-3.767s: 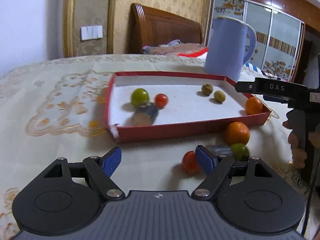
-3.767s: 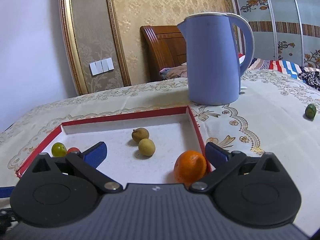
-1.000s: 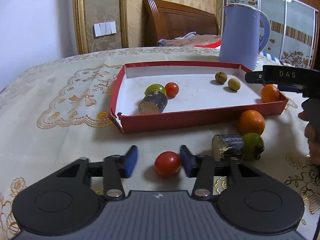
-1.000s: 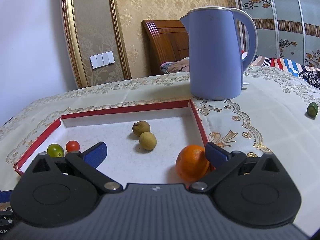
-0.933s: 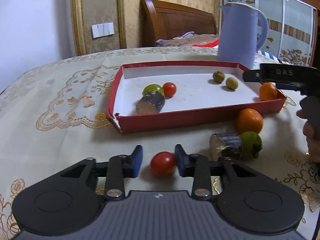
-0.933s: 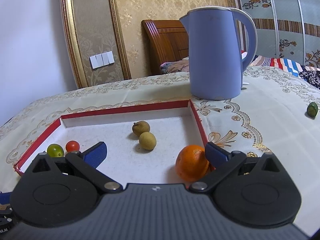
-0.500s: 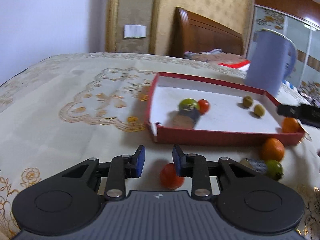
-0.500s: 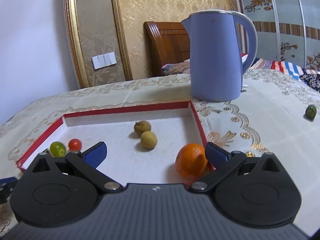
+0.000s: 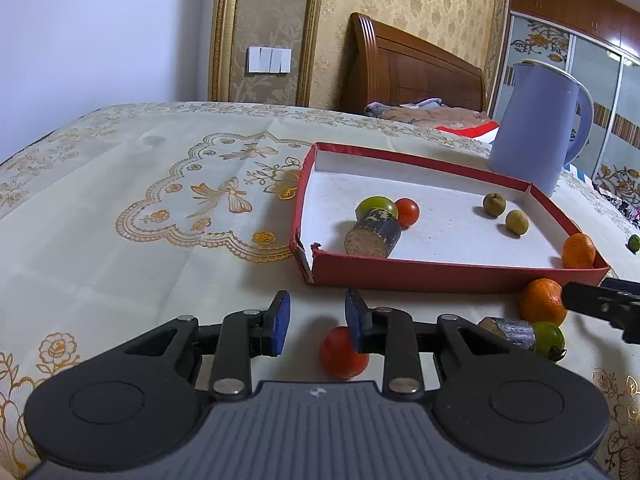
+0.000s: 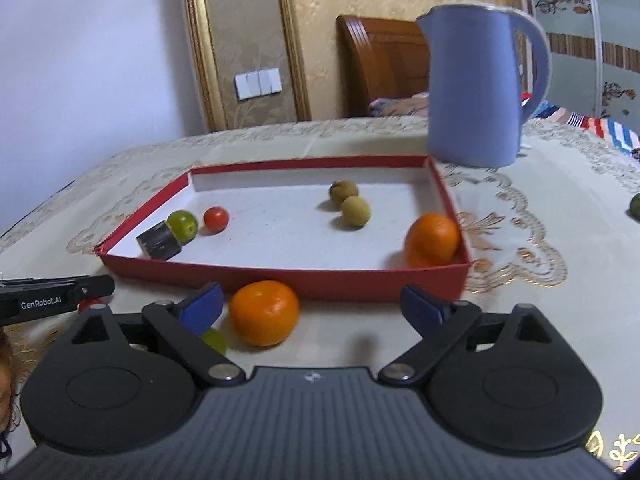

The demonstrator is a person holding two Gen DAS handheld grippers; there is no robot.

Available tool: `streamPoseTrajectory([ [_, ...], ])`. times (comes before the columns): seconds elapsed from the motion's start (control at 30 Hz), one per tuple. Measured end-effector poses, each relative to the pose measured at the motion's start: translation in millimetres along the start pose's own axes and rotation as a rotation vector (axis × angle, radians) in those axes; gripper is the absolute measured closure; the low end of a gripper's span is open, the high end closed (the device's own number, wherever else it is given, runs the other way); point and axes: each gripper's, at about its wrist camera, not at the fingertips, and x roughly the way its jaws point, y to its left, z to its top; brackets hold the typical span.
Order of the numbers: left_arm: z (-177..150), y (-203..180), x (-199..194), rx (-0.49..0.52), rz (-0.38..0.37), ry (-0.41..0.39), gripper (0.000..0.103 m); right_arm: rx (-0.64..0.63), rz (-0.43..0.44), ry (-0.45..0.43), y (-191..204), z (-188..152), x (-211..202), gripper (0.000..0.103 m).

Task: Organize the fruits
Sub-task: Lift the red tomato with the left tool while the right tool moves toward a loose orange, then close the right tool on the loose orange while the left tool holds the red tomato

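My left gripper (image 9: 317,320) has its jaws nearly together with nothing between the pads. A red tomato (image 9: 340,356) lies on the tablecloth just under its right finger. In the right wrist view my right gripper (image 10: 313,307) stands wide, its jaws closing, in front of the red tray (image 10: 280,276). An orange (image 10: 264,313) sits on the cloth between its fingers, close to the left one, and neither pad touches it. The tray holds another orange (image 10: 432,240), two brown longans (image 10: 355,210), a small tomato (image 10: 216,219), a green fruit (image 10: 182,224) and a dark cylinder (image 10: 158,242).
A blue kettle (image 10: 476,88) stands behind the tray's far right corner. A second dark cylinder (image 9: 508,330) and a green fruit (image 9: 550,338) lie beside the orange on the cloth. Another small green fruit (image 10: 636,204) lies far right. The left gripper's tip (image 10: 56,300) reaches in from the left.
The left jaws narrowed on the tomato and the wrist rolled; the tomato slipped from between the pads to under the right finger. The right gripper drew back to the orange in front of the tray.
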Motion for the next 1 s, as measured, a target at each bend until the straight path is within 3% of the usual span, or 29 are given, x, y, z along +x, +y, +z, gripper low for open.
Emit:
streamPoseTrajectory([
  [0.13, -0.2, 0.5, -0.3, 0.000, -0.001, 0.000, 0.074, -0.012, 0.017, 0.014, 8.4, 0.8, 6.5, 0.013],
  [0.47, -0.7, 0.7, 0.1, 0.001, -0.005, 0.000, 0.074, 0.010, 0.013, 0.044, 14.1, -0.4, 18.0, 0.014],
  [0.6, -0.7, 1.1, 0.0, 0.002, -0.004, 0.000, 0.074, 0.040, 0.010, 0.079, 10.8, 0.1, 25.4, 0.019],
  [0.83, -0.6, 0.7, 0.2, 0.005, -0.005, 0.001, 0.074, 0.033, -0.008, 0.086, 12.6, 0.9, 28.5, 0.021],
  [1.0, -1.0, -0.8, -0.3, 0.005, -0.006, 0.000, 0.074, 0.031, -0.008, 0.086, 13.1, 1.3, 29.8, 0.029],
])
